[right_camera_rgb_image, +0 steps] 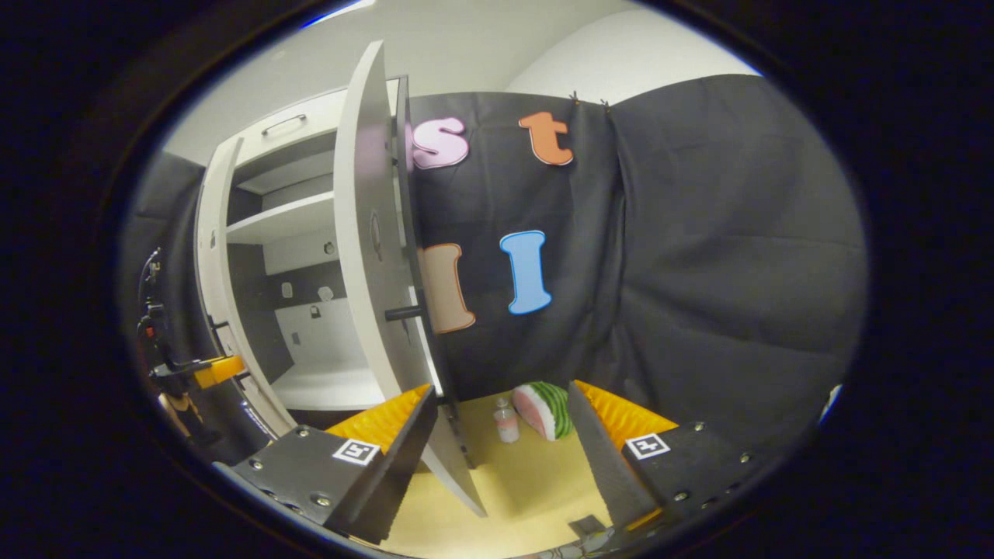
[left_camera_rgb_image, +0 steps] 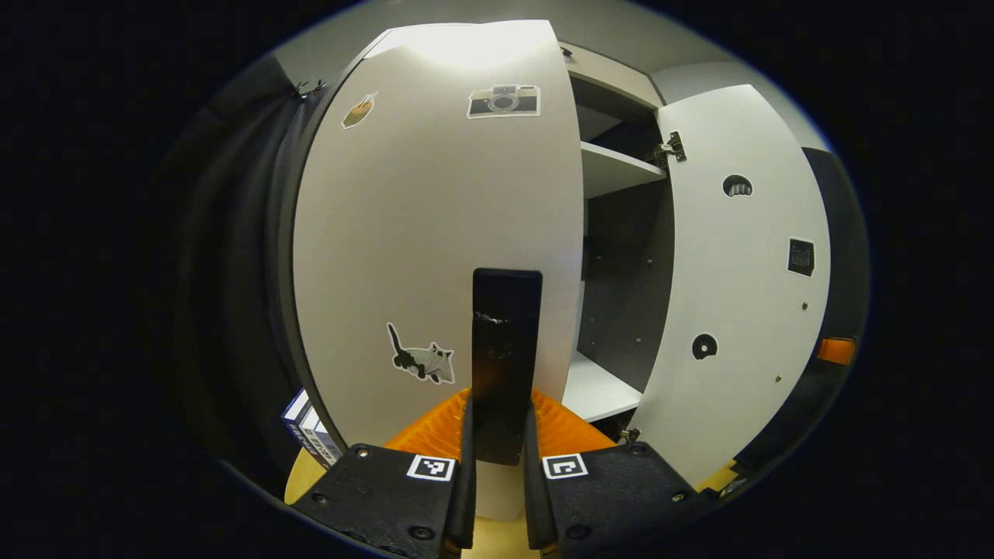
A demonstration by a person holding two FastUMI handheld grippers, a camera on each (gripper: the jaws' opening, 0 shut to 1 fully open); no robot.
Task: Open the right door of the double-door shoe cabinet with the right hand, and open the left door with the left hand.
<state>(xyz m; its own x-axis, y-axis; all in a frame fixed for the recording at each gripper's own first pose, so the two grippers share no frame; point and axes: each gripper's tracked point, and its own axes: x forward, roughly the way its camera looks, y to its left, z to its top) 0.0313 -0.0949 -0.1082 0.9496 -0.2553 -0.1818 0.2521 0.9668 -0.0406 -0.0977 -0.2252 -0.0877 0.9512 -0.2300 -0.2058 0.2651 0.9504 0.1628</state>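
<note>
The white left door (left_camera_rgb_image: 435, 233) of the shoe cabinet, with camera and cat stickers, rises right in front of me. Its black vertical handle (left_camera_rgb_image: 506, 341) sits between the fingers of my left gripper (left_camera_rgb_image: 501, 423), which is shut on it. The right door (left_camera_rgb_image: 738, 272) stands swung wide open, with shelves (left_camera_rgb_image: 617, 167) showing between the doors. In the right gripper view that right door (right_camera_rgb_image: 373, 256) is seen nearly edge-on with its handle (right_camera_rgb_image: 404, 313) sticking out. My right gripper (right_camera_rgb_image: 497, 442) is open and holds nothing, just in front of the door's lower edge. The left gripper (right_camera_rgb_image: 210, 371) shows far left, by the left door (right_camera_rgb_image: 213, 256).
A toy watermelon slice (right_camera_rgb_image: 543, 409) and a small bottle (right_camera_rgb_image: 505, 423) sit on the yellow floor (right_camera_rgb_image: 528, 481) against the black cloth wall. Some boxes (left_camera_rgb_image: 311, 431) stand at the lower left of the cabinet. The other gripper (left_camera_rgb_image: 837, 349) shows past the open right door.
</note>
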